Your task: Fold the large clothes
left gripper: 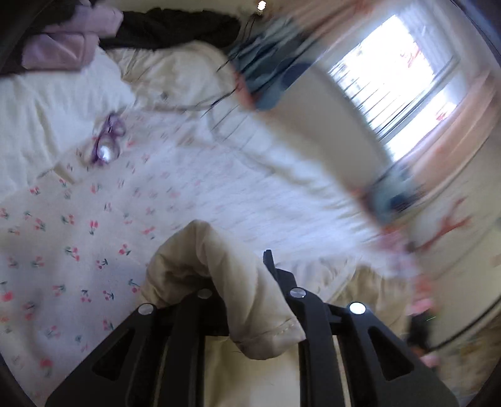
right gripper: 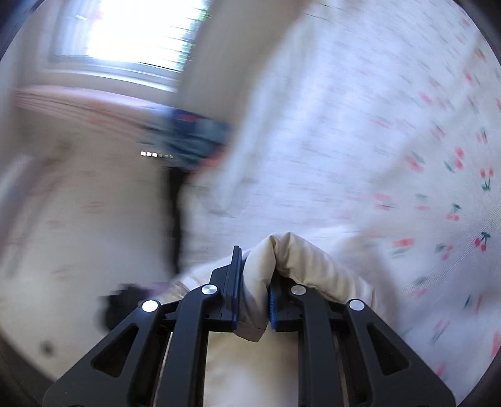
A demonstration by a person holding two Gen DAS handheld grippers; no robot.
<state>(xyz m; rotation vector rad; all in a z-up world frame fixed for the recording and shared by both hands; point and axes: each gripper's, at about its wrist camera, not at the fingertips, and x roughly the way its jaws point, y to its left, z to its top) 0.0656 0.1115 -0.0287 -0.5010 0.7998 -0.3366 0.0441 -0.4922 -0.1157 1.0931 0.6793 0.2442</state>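
Clamping a bunched fold of the cream garment, the left gripper has its jaws shut on the cloth, whose stitched hem hangs back toward the camera. The right gripper likewise pinches a cream fold between its blue pads. The garment lies at the bed's near edge, below both grippers; its long axis and which way it points cannot be told, since only the gripped folds and a strip beneath the jaws show. It is plain cream, soft and creased. The bed carries a cherry-print sheet; glasses lie toward its far side, with a lilac cloth and a dark cloth at the far edge. The window and everything near it is smeared by blur.
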